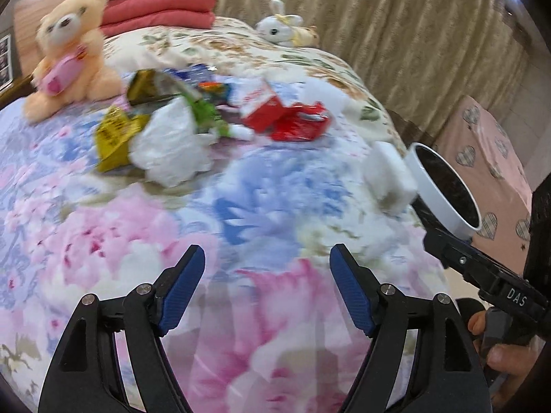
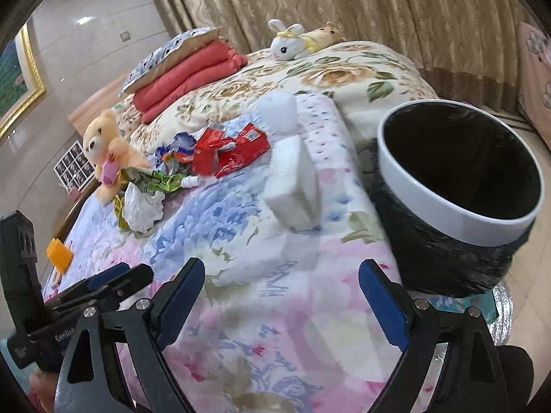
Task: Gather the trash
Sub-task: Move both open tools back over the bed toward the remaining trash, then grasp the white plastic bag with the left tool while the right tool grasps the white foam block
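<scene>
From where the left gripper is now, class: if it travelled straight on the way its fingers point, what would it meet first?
Most likely the crumpled white plastic bag at the near edge of the trash pile; only bare floral bedspread lies before the open left gripper. Depth is uncertain.

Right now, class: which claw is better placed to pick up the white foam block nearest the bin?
Probably the right claw. It is open, and the white foam block lies ahead of it beside the bin. From the open left claw, the block sits far off to the right.
</scene>
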`<state>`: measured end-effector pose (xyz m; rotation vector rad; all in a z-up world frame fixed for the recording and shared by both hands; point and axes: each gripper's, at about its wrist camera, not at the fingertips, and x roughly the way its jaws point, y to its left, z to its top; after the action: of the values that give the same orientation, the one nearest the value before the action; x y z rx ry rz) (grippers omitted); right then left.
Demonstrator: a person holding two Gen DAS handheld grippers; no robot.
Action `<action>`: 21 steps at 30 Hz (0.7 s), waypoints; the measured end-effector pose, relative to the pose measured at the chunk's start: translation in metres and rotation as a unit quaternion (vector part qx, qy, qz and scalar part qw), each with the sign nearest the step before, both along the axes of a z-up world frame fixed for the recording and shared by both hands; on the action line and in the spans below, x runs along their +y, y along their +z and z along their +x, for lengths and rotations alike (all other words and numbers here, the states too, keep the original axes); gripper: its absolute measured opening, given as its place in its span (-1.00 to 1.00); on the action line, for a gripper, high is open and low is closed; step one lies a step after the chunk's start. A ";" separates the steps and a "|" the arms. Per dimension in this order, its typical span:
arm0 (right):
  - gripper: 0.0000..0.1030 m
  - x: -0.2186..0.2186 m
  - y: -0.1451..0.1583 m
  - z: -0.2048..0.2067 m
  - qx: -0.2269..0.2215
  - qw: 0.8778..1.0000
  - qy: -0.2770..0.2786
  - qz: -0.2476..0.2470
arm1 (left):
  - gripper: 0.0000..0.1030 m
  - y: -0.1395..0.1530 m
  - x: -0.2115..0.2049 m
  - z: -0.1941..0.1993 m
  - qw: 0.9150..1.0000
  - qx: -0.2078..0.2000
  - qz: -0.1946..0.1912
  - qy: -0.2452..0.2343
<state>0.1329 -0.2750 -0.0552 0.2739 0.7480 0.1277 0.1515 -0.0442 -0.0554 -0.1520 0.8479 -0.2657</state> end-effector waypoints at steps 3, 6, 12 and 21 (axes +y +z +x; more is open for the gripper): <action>0.79 0.005 -0.001 0.006 0.000 1.000 0.004 -0.004 | 0.51 -0.004 0.012 0.007 1.000 0.007 0.001 0.017; 0.79 0.006 -0.002 0.011 0.000 1.000 0.001 -0.004 | 0.51 -0.007 0.020 0.012 1.000 0.010 0.000 0.029; 0.79 0.008 -0.004 0.021 0.003 1.000 -0.001 -0.003 | 0.52 -0.012 0.025 0.022 0.999 0.018 0.000 0.037; 0.79 0.010 -0.005 0.040 0.001 1.000 -0.005 -0.007 | 0.52 -0.013 0.029 0.043 0.999 0.024 0.001 0.047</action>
<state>0.1726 -0.2650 -0.0601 0.2643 0.7501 0.1128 0.1942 -0.0148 -0.0685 -0.1961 0.8870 -0.1734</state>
